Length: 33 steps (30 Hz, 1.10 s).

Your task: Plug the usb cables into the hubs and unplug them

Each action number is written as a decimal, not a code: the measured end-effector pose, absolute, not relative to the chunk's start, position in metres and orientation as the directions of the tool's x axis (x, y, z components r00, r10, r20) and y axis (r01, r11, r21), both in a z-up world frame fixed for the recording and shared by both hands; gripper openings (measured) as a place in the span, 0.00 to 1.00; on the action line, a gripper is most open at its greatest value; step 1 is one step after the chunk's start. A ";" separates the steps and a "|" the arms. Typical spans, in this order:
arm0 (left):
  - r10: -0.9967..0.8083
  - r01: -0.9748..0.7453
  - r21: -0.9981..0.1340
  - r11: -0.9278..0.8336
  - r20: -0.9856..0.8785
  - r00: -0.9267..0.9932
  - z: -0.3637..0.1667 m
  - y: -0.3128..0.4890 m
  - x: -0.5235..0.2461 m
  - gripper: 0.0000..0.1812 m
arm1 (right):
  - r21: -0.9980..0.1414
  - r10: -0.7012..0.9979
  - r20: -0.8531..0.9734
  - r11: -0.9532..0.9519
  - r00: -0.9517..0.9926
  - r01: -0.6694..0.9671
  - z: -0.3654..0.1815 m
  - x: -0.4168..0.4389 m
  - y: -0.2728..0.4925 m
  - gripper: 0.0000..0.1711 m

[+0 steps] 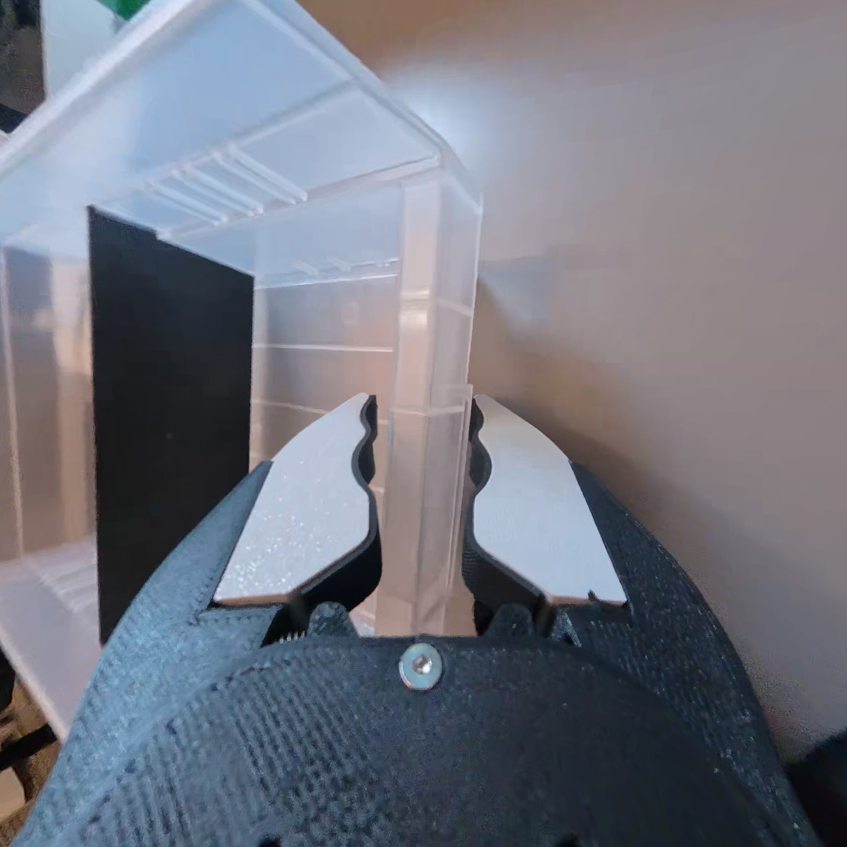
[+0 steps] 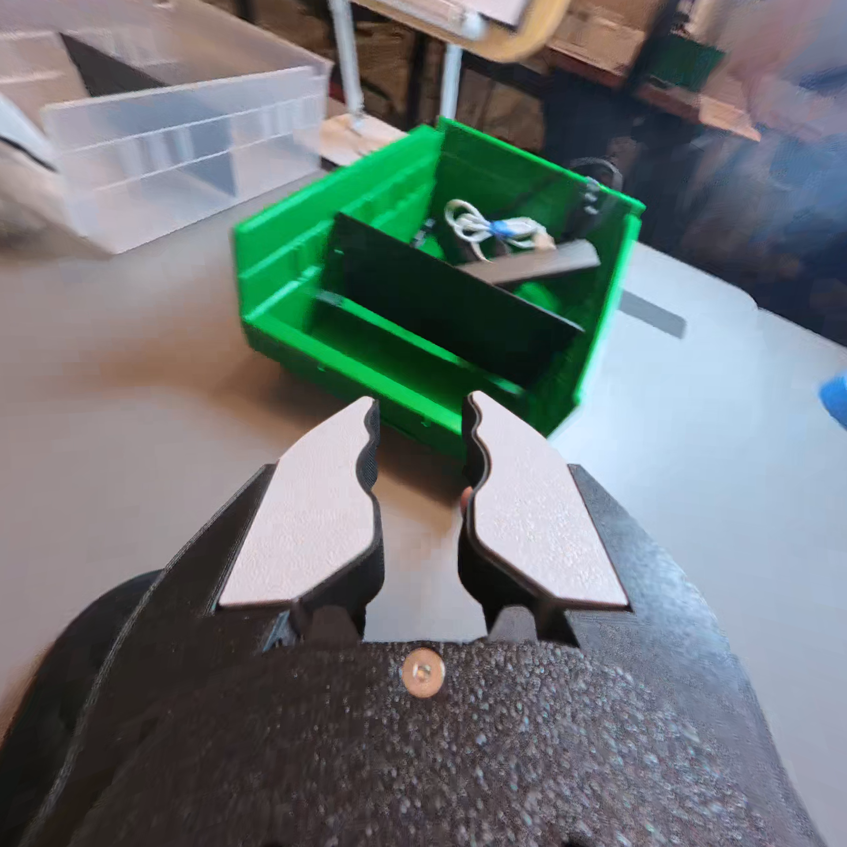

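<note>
In the right wrist view a green bin [image 2: 321,293] stands on the grey table [image 2: 137,412], split by black dividers [image 2: 449,302]. Its far compartment holds a coiled white usb cable [image 2: 486,227] tied with a blue band, a dark grey bar-shaped hub [image 2: 536,268] and a black cable [image 2: 596,183] at the back wall. My right gripper [image 2: 420,403] is open and empty, just short of the bin's near corner. My left gripper [image 1: 424,403] is open, and the corner post of a clear plastic bin [image 1: 431,321] stands in the gap between its fingers. I cannot tell if they touch it.
The clear bin [image 2: 183,133] has a black divider [image 1: 169,389] and sits to the left of the green bin. A dark grey strip [image 2: 651,314] lies on the table right of the green bin. A blue object [image 2: 836,398] is at the right edge. Cluttered shelves and boxes lie beyond the table. The grippers' ends are close to 40 cm from one another.
</note>
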<state>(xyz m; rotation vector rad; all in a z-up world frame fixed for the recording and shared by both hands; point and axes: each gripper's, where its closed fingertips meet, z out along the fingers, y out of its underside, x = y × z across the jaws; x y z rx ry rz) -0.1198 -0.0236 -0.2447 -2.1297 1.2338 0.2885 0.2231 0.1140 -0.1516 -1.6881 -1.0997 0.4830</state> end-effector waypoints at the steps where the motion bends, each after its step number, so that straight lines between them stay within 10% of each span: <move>1: -0.669 -0.818 -0.447 -0.362 -0.486 0.562 -0.239 -0.017 -0.117 0.24 | -0.905 0.820 0.152 -0.108 0.552 0.410 -0.155 0.239 0.121 0.21; 8: -0.566 -0.316 -0.916 -0.247 -0.128 0.814 -0.154 0.007 0.017 0.20 | -0.890 0.752 0.055 -0.260 0.657 0.373 -0.186 0.263 0.171 0.29; 12: -0.483 -0.052 -0.933 -0.357 0.136 0.865 -0.167 0.054 0.069 0.29 | -0.873 0.796 -0.028 -0.314 0.605 0.373 -0.203 0.227 0.200 0.29; 14: -0.408 0.046 -0.922 -0.384 0.214 0.888 -0.173 0.077 0.074 0.34 | -0.884 0.794 -0.012 -0.293 0.608 0.365 -0.205 0.217 0.209 0.13; 33: -0.277 -0.129 -0.964 -0.231 -0.062 0.959 -0.178 0.040 0.042 0.11 | -0.858 0.784 0.259 -0.081 0.564 0.507 -0.194 0.210 0.092 0.11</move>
